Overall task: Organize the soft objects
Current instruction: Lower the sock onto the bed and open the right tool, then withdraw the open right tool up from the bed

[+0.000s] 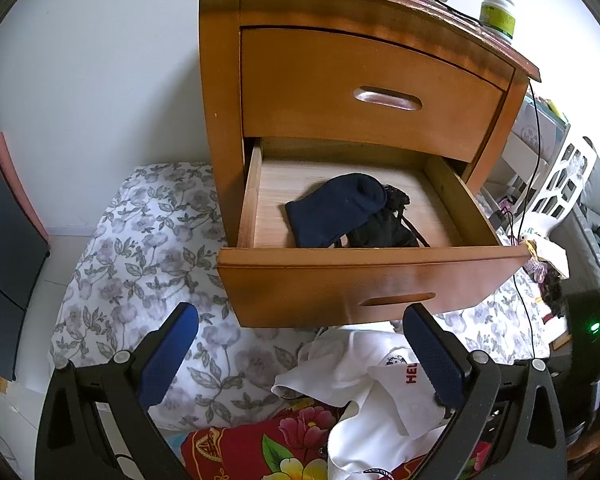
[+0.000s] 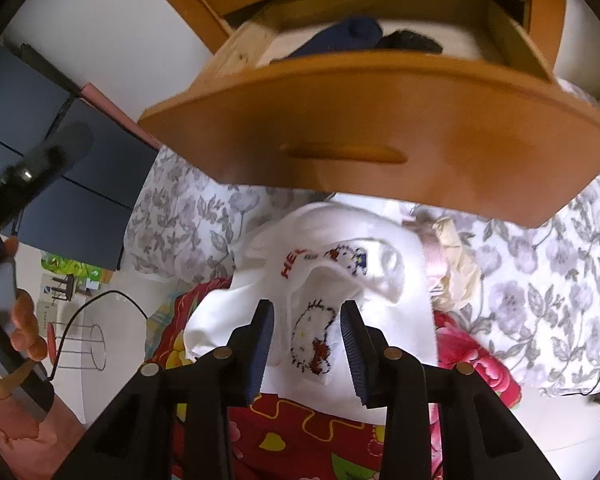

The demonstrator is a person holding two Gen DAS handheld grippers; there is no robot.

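The right gripper (image 2: 306, 312) has its fingers parted astride white socks (image 2: 340, 280) on the bed, pads clear of the fabric. The left gripper (image 1: 300, 320) is fully spread, holding nothing. The open lower drawer (image 1: 380, 276) contains a navy sock (image 1: 334, 210).

Right hand-held gripper (image 2: 306, 312) parted over white cat-print socks (image 2: 312, 332), red floral cloth (image 2: 320, 428) beneath, open wooden drawer (image 2: 380, 120) above

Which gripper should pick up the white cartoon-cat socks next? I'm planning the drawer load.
Probably the right gripper: its open pads already straddle the white cartoon-cat socks. The left gripper hangs wide open in front of the open wooden drawer, socks off-centre.
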